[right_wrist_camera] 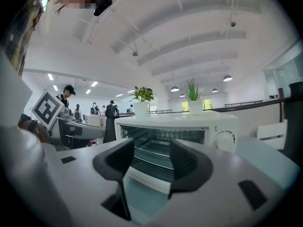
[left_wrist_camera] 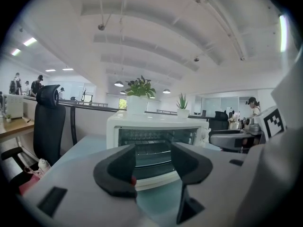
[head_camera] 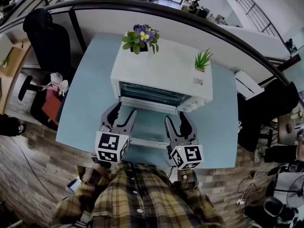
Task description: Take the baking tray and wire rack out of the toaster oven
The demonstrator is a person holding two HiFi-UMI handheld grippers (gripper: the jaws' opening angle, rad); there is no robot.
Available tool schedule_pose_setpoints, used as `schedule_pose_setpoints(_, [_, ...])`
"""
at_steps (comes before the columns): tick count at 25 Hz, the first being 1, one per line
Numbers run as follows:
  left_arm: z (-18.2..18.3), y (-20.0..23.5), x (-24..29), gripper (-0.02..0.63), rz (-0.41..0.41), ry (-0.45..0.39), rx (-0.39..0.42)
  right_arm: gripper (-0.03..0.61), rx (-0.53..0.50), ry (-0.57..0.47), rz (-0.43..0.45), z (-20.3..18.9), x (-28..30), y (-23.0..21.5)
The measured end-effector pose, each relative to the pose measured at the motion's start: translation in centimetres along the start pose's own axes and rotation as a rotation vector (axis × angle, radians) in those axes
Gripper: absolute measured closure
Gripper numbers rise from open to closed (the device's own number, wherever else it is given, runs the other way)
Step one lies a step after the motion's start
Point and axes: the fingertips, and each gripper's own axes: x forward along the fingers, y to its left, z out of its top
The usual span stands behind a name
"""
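Observation:
A white toaster oven (head_camera: pixel 161 70) stands on the light blue table (head_camera: pixel 90 94) with its door (head_camera: pixel 145 141) folded down toward me. Inside the dark cavity the wire rack (head_camera: pixel 152 93) shows as a grid of bars. It also appears in the left gripper view as the wire rack (left_wrist_camera: pixel 152 150) and in the right gripper view as the wire rack (right_wrist_camera: pixel 160 148). I cannot pick out the baking tray for certain. My left gripper (head_camera: pixel 122 112) and right gripper (head_camera: pixel 176 118) hover side by side over the lowered door, both open and holding nothing. Each points into the oven: left gripper (left_wrist_camera: pixel 154 161), right gripper (right_wrist_camera: pixel 150 160).
Two potted plants (head_camera: pixel 140 37) (head_camera: pixel 203 60) sit on the oven's top. The control knobs (right_wrist_camera: pixel 224 139) are on the oven's right end. A black office chair (head_camera: pixel 47 37) stands left of the table, and a curved partition (head_camera: pixel 190 20) runs behind it.

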Motion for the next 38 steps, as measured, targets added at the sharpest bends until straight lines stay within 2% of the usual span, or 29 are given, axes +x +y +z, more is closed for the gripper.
schedule_pose_setpoints(8, [0.1,-0.4,2.5,0.391,-0.006,0.032,-0.021,0.357,0.056,-0.025,0.035,0.4,1.7,-2.1])
schedule_pose_setpoints(16, [-0.9,-0.3,4.1,0.392,-0.036,0.042,-0.096,0.356,0.117,-0.02,0.02,-0.7,2.7,-2.4])
schedule_pose_setpoints(19, [-1.5,-0.2,4.7,0.393,-0.043,0.051,-0.149,0.356,0.17,-0.018,0.014,-1.2,3.3,-2.7])
schedule_pose_setpoints(21, [-2.1,-0.1,5.3,0.393,-0.051,0.059,-0.221,0.356,0.235,-0.015,0.009,-1.7,3.7,-3.0])
schedule_pose_setpoints(25, [-3.4,0.4,6.7,0.393,-0.077,0.065,-0.416,0.356,0.363,-0.013,-0.008,-2.9,5.0,-3.4])
schedule_pose_setpoints(31, [-5.2,1.1,8.9,0.402,-0.099,0.04,-0.636,0.356,0.544,0.001,-0.009,-5.2,7.1,-3.5])
schedule_pose_setpoints(38, [-6.7,2.0,11.1,0.394,-0.115,-0.004,-0.931,0.356,0.796,0.014,-0.006,-7.9,9.7,-4.4])
